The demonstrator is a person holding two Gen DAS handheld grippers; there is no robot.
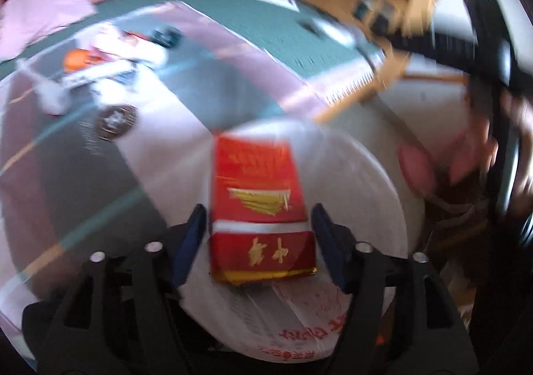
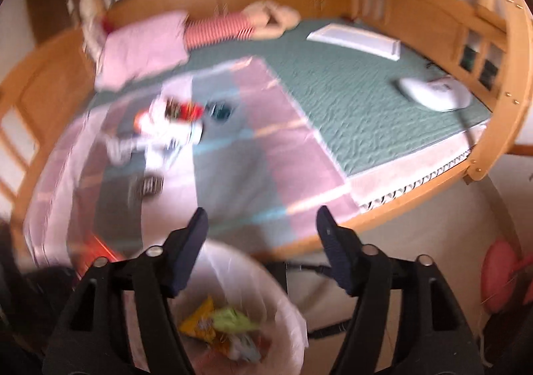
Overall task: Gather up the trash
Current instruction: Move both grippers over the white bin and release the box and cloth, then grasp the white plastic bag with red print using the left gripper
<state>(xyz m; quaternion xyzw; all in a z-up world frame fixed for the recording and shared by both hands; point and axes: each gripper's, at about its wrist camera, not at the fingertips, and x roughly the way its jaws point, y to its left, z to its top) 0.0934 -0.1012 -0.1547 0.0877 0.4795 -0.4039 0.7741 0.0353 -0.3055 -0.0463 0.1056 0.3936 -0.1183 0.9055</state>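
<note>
In the left wrist view a red cigarette pack (image 1: pixel 260 208) with gold print hangs between the fingers of my left gripper (image 1: pixel 258 235), above a white-lined trash bin (image 1: pixel 373 195). The jaws stand wide, with a gap on each side of the pack. My right gripper (image 2: pixel 261 241) is open and empty above the same bin (image 2: pixel 286 298), which holds yellow and green wrappers (image 2: pixel 216 321). More trash (image 2: pixel 166 128) lies in a pile on the plastic sheet (image 2: pixel 233 148) spread over the bed.
The bed has a green quilt (image 2: pixel 366 92), a pink pillow (image 2: pixel 146 48), a white flat box (image 2: pixel 353 37) and a white device (image 2: pixel 433 93). A wooden bed frame (image 2: pixel 499 52) surrounds it. A pink object (image 2: pixel 499 278) lies on the floor at the right.
</note>
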